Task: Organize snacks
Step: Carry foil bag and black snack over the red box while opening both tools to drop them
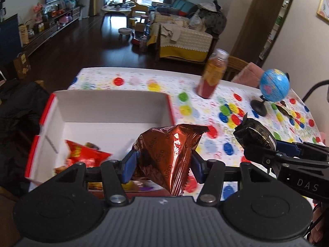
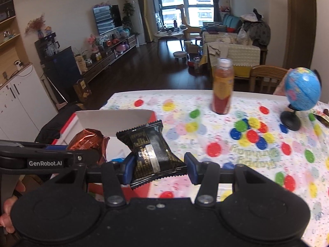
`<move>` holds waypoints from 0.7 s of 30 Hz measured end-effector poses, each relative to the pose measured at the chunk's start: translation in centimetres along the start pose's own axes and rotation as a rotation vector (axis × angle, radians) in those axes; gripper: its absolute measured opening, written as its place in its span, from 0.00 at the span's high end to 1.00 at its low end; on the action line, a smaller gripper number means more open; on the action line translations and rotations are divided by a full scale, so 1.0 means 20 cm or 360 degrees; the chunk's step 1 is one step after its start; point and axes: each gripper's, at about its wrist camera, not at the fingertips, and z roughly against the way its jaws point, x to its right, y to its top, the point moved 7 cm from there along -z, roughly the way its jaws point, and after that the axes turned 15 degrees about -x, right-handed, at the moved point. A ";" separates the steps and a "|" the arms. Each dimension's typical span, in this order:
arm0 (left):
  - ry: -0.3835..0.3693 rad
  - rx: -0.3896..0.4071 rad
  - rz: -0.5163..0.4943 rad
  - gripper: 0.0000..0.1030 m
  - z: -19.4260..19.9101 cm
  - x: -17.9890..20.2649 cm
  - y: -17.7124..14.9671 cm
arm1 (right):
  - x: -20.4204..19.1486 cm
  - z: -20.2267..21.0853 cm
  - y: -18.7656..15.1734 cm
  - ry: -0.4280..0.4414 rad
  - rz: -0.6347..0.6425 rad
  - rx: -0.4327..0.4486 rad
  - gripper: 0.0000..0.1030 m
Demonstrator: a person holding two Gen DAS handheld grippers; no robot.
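Note:
My left gripper (image 1: 163, 161) is shut on a copper-brown Oreo packet (image 1: 170, 154) and holds it above the near right corner of a white box with red rims (image 1: 111, 107). A red snack bag (image 1: 82, 154) lies inside the box at the near left. My right gripper (image 2: 159, 162) is shut on a black snack packet with gold print (image 2: 151, 150), held over the table just right of the box (image 2: 115, 119). The right gripper and its black packet (image 1: 255, 133) also show at the right of the left wrist view. The Oreo packet (image 2: 88, 142) shows left of it in the right wrist view.
A juice bottle (image 1: 212, 76) stands on the dotted tablecloth (image 1: 205, 107) beyond the box. A small globe on a black stand (image 1: 271, 86) is at the far right, with a dark wrapper beside it (image 2: 322, 117). A wooden chair (image 2: 265, 78) stands behind the table.

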 end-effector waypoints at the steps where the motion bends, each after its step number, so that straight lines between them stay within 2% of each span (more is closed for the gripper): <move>1: 0.0005 0.0002 0.0010 0.47 0.00 -0.04 0.01 | -0.03 -0.02 0.01 0.0004 0.0004 -0.0004 0.52; 10: 0.0067 0.0005 0.0097 0.47 0.00 -0.38 0.04 | -0.28 -0.20 0.08 0.0036 0.0035 -0.0061 0.52; 21: 0.0209 -0.0068 0.0203 0.47 -0.16 -0.72 0.06 | -0.47 -0.49 0.07 0.0037 0.0114 -0.0193 0.52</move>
